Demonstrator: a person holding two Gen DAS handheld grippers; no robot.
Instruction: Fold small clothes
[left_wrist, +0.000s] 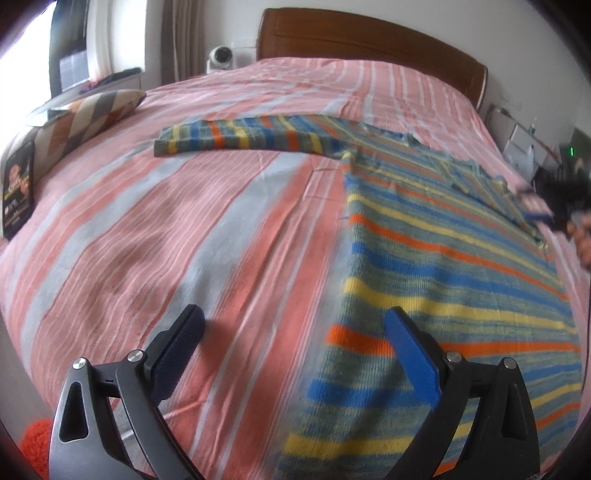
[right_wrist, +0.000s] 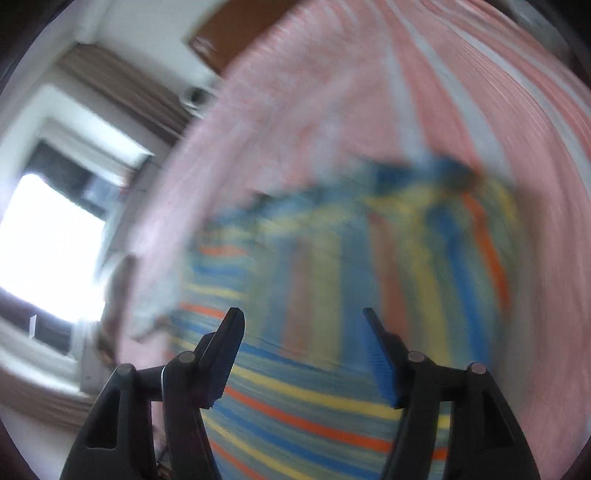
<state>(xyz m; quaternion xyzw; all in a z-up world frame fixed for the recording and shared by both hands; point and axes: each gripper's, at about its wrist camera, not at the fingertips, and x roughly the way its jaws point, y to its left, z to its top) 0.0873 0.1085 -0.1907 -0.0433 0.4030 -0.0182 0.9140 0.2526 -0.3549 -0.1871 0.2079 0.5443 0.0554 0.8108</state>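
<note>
A striped knit sweater (left_wrist: 454, 280) in blue, yellow, orange and grey-green lies spread on the bed, filling the left wrist view from 3 o'clock down to 5 o'clock. One sleeve (left_wrist: 236, 138) stretches flat toward 11 o'clock, while the far side of the garment, near 2 o'clock, is folded over onto the body. In the right wrist view the same sweater (right_wrist: 332, 295) is heavily blurred and covers the middle and the 6 o'clock area.

The left gripper (left_wrist: 295, 325) hangs over the sweater's near edge with its fingers (left_wrist: 410, 358) spread wide and released; one finger is over the knit, the other over the bedsheet, and nothing lies between them. The right gripper (right_wrist: 303, 325) is above the sweater with its fingers (right_wrist: 380, 362) parted and holding nothing. In the left wrist view it shows dark and blurred at 3 o'clock, by the sweater's far edge, with part of a hand (left_wrist: 583, 236) beside it.

The pink and grey striped bedsheet (left_wrist: 166, 240) covers the bed. A wooden headboard (left_wrist: 369, 37) stands at 12 o'clock, a patterned pillow (left_wrist: 92, 114) at 10 o'clock and a small white camera (left_wrist: 220, 58) at 11 o'clock.
</note>
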